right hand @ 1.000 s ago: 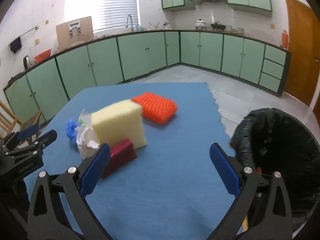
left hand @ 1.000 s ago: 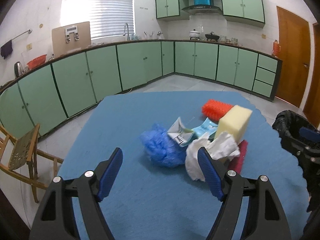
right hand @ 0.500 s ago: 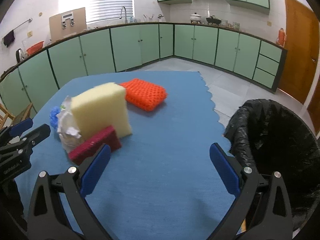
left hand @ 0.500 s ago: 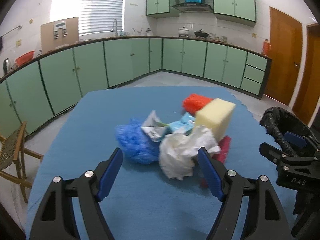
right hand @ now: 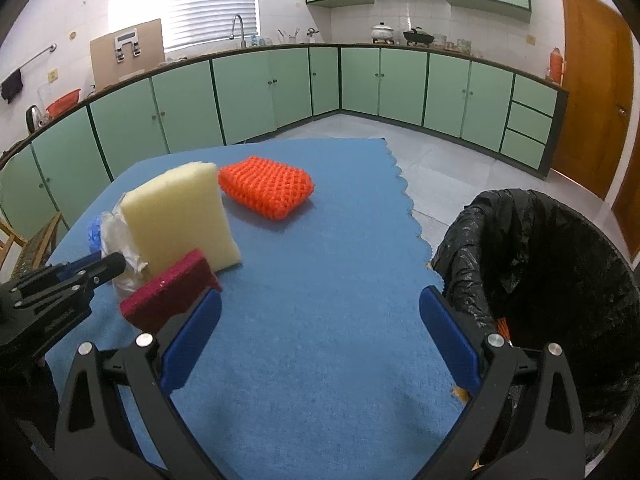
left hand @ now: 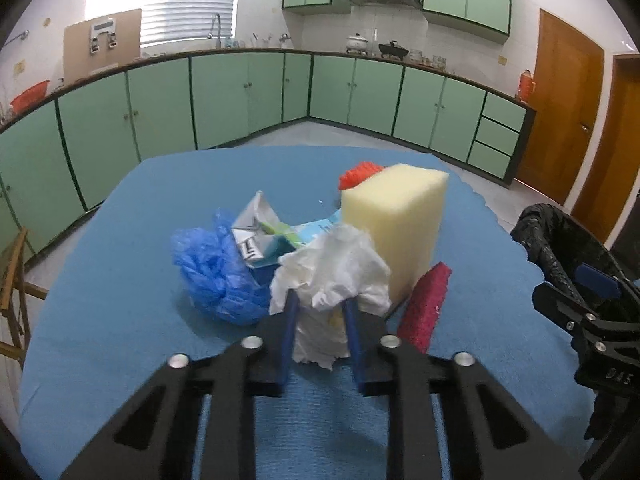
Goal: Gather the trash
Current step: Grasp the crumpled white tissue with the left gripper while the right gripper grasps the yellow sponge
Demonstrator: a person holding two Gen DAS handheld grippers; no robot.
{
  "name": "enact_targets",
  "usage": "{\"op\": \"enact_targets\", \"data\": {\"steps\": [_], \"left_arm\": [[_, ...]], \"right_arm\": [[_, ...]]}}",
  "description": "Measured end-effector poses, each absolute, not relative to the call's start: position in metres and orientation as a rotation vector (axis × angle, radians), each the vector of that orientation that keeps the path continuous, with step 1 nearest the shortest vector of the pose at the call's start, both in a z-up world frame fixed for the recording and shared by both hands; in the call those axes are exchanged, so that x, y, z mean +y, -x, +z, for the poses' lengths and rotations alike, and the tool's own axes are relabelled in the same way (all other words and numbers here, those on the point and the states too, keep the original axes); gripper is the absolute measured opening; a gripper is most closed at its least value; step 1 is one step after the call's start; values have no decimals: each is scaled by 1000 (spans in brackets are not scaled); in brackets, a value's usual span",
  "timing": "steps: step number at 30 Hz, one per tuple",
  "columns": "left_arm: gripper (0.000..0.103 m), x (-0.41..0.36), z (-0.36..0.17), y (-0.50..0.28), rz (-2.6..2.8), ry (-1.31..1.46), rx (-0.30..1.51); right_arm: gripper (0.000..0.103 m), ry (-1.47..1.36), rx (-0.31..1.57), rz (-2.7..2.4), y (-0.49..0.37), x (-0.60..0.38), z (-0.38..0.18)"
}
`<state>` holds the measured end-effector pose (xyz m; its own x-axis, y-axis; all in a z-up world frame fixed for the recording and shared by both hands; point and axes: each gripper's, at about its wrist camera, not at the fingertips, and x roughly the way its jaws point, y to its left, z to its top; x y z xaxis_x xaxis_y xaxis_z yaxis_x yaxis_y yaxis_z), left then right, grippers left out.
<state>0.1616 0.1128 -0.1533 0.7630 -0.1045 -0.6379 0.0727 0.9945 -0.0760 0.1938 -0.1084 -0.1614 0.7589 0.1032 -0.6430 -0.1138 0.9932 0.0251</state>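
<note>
My left gripper (left hand: pixel 320 304) is shut on a crumpled white tissue (left hand: pixel 334 268) on the blue table cloth (left hand: pixel 132 280). Beside the tissue lie a crumpled blue plastic bag (left hand: pixel 216 272) and a torn wrapper (left hand: pixel 260 232). The left gripper also shows in the right wrist view (right hand: pixel 108 266) against the tissue (right hand: pixel 116 244). My right gripper (right hand: pixel 320 328) is open and empty above the cloth (right hand: pixel 320 280), next to the black-lined trash bin (right hand: pixel 560 280). The bin also shows in the left wrist view (left hand: pixel 560 240).
A yellow sponge (left hand: pixel 396 224) stands upright behind the tissue, a dark red scouring pad (left hand: pixel 426 308) leans on it, and an orange mesh sponge (right hand: pixel 266 188) lies further back. A wooden chair (left hand: pixel 12 280) stands left of the table. Green cabinets line the walls.
My left gripper moved forward onto the white tissue and closed on it. My right gripper stayed open and shifted slightly forward.
</note>
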Motion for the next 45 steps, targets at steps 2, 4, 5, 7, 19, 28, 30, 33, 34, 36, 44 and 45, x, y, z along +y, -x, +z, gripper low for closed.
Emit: {"op": "enact_targets", "data": {"steps": [2, 4, 5, 7, 19, 28, 30, 33, 34, 36, 44, 45], "left_arm": [[13, 115, -151, -158, -97, 51, 688], [11, 119, -147, -154, -100, 63, 677], [11, 122, -144, -151, -94, 66, 670], [11, 127, -137, -145, -87, 74, 653], [11, 157, -111, -128, 0, 64, 581], [11, 159, -108, -138, 41, 43, 563], [11, 161, -108, -139, 42, 48, 565], [11, 162, -109, -142, 45, 55, 571], [11, 162, -110, -142, 45, 56, 572], [11, 164, -111, -143, 47, 62, 577], [11, 166, -111, -146, 47, 65, 581], [11, 165, -110, -147, 47, 66, 581]], "right_arm": [[96, 15, 693, 128, -194, -106, -159], [96, 16, 688, 138, -194, -103, -157], [96, 18, 683, 147, -195, -100, -155], [96, 21, 674, 163, -196, -95, -153], [96, 39, 622, 318, -212, -49, -128], [97, 94, 643, 394, -232, -18, -133], [96, 113, 650, 398, -237, -14, -136], [96, 121, 666, 403, -245, -12, -140], [96, 122, 672, 405, -248, -11, -142], [96, 132, 685, 410, -252, -8, -145], [79, 132, 697, 456, -254, -3, -144], [78, 135, 694, 459, -253, -2, -143]]}}
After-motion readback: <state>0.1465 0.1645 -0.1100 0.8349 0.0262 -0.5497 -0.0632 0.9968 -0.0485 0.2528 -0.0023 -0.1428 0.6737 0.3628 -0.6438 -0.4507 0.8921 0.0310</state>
